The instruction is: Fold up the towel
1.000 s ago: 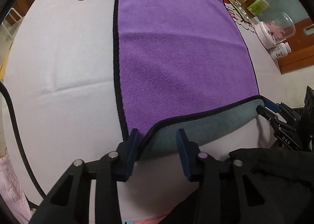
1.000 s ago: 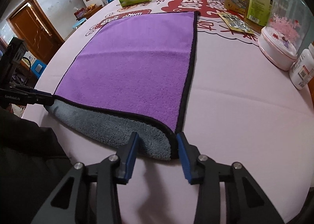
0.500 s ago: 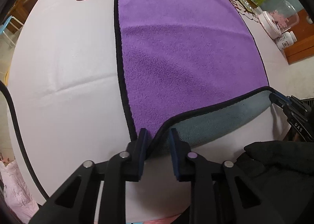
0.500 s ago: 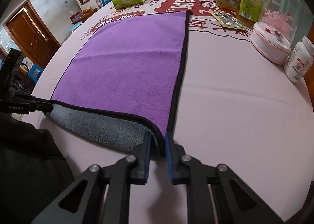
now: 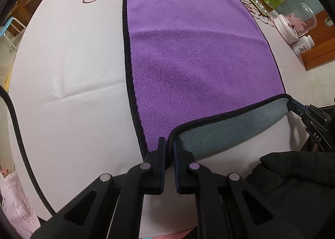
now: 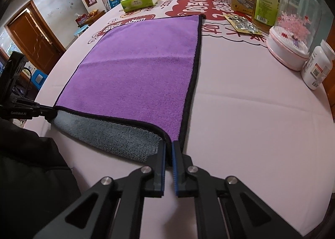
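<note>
Left claw: my left gripper (image 5: pixel 169 142) is pinched tight on the near left corner of the purple fleece towel with black piping and grey underside (image 5: pixel 192 50).
Towel: flat on the pale printed tablecloth (image 5: pixel 69 71), near edge lifted, grey side showing.
Right claw: my right gripper (image 6: pixel 169 144) is clamped on the near right corner.
Right side: white pill bottle (image 6: pixel 317 69) stands apart from the towel.

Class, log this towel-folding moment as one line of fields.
phase: near edge lifted | left hand-held gripper: shut on towel corner | right hand-held gripper: shut on other near corner | fold: not yet made
</note>
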{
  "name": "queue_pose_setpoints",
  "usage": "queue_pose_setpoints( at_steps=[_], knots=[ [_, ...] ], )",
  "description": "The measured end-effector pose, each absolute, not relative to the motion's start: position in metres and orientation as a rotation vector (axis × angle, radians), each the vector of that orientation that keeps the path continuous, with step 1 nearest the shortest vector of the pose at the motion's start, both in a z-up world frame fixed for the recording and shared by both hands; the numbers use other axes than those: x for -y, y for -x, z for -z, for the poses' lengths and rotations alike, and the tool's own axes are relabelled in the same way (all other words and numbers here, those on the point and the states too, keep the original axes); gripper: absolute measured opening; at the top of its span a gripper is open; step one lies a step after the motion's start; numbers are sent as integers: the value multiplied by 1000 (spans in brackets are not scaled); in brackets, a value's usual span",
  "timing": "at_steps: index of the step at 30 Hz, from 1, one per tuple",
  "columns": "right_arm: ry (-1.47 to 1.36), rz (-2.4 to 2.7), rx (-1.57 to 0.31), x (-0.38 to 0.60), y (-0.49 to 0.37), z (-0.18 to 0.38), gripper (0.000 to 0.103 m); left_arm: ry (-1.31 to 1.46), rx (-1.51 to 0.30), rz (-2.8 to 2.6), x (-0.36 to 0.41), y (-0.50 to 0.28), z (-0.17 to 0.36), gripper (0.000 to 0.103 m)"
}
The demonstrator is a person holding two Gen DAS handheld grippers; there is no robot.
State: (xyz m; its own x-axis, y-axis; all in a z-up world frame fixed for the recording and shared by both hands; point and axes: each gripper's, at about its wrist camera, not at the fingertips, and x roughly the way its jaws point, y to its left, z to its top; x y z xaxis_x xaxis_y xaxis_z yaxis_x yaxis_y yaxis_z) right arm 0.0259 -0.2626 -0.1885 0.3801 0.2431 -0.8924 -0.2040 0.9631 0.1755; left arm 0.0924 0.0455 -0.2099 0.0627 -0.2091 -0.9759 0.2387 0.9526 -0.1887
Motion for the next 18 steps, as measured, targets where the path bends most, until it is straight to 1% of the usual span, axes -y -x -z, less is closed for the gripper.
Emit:
queue_pose_setpoints(
  at_steps=[8, 18],
  knots=[
    [-35, -296, -1117, 265, -27, 179, 5, -11, -1427, 332, -42, -100, 192, 4],
    [-44, -307, -1000, 270, -44, 143, 5, -8, -1292, 323, -39, -124, 136, 4]
  ],
)
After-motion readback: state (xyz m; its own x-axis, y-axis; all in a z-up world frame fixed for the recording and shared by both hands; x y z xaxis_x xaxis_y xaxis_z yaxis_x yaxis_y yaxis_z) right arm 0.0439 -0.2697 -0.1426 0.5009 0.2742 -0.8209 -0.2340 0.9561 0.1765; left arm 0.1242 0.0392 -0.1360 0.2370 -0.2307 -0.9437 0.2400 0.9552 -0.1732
